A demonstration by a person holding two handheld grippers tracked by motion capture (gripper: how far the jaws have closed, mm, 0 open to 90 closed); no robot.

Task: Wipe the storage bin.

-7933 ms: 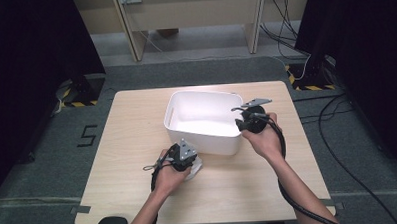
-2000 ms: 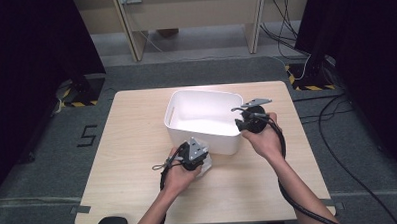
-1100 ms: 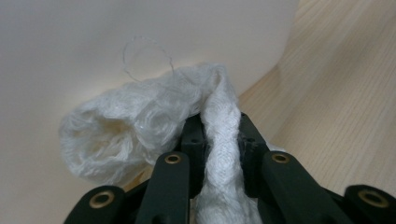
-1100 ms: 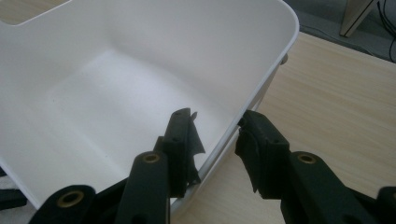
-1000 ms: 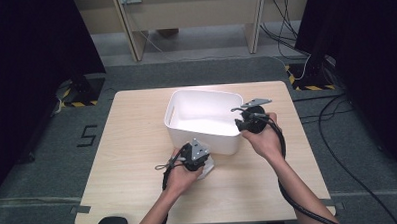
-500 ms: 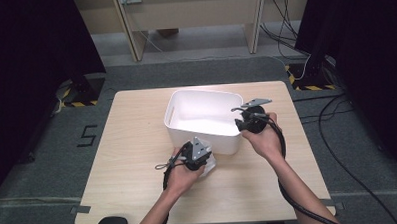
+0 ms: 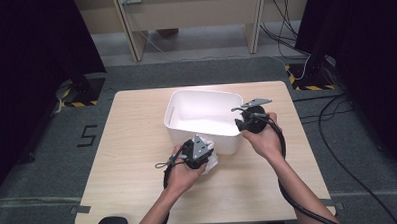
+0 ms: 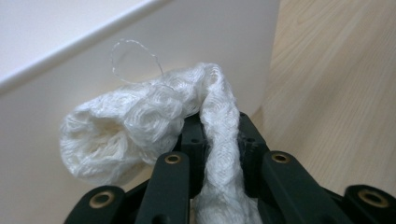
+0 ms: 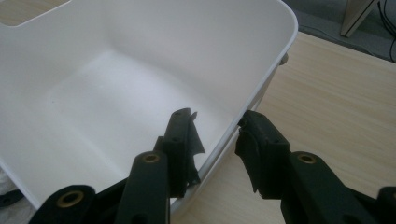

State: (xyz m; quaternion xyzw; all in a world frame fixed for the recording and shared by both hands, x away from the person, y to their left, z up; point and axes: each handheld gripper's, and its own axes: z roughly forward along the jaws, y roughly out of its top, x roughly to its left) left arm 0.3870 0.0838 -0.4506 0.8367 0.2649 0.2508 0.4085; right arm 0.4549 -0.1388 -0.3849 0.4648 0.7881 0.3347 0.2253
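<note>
- your left gripper (image 7: 203, 154) is clamped shut on a white knitted cloth (image 8: 154, 116); the fabric runs down between the jaws and bunches above them in the left gripper view.
- the cloth hangs just outside the near wall of the white tub (image 7: 221, 97), below its rim, above the wooden table (image 7: 133, 159).
- your right gripper (image 9: 217, 140) straddles the tub's right-hand wall, one jaw inside and one outside; the pads sit close to the wall, but whether they press on it cannot be told.
- the tub interior looks empty.
- step in hand, as judged: carrying the cloth to the tub while the other gripper steadies it.
- next move calls for lifting the cloth clear of the rim, carrying it over the opening, then releasing.
- watch the loose thread (image 8: 133, 58); it could snag.
</note>
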